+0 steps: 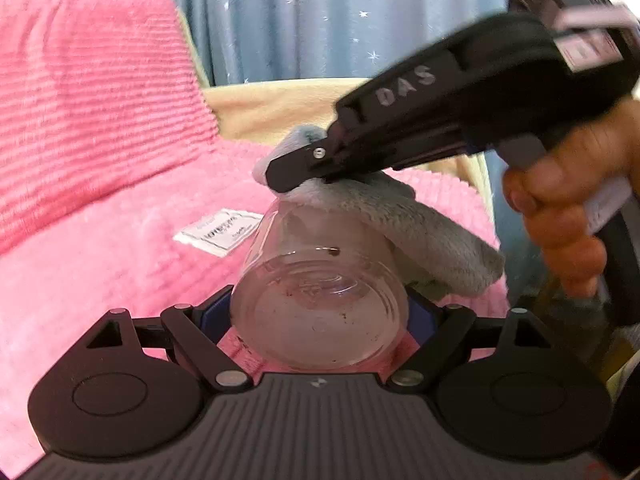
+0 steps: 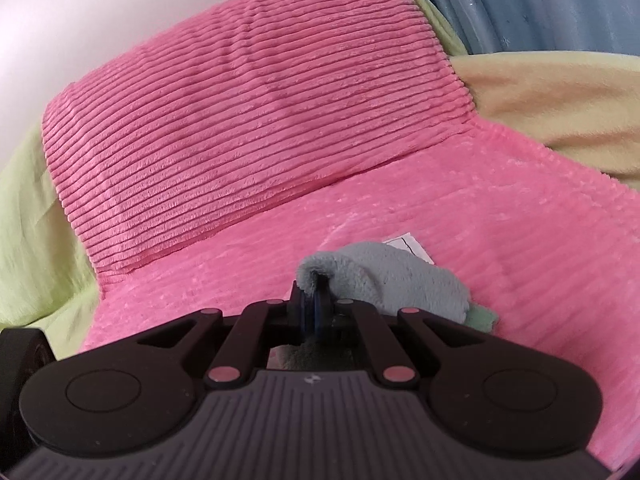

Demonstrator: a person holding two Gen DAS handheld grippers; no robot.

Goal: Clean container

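A clear glass jar point(image 1: 320, 304) with dark specks on its base lies sideways, base toward the camera, and my left gripper point(image 1: 320, 312) is shut on it. Its mouth points away, where a grey cloth point(image 1: 416, 220) drapes over the rim. My right gripper point(image 1: 288, 172) comes in from the upper right, held by a hand point(image 1: 568, 208), and presses the cloth at the jar's mouth. In the right wrist view my right gripper point(image 2: 314, 304) is shut on the grey cloth point(image 2: 392, 276); the jar is hidden below it.
A pink ribbed blanket point(image 1: 100, 272) covers the surface, with a pink cushion point(image 2: 240, 112) behind. A white tag point(image 1: 220, 232) lies on the blanket beside the jar. Yellow-green fabric point(image 2: 560, 100) and a blue starred curtain point(image 1: 320, 16) sit behind.
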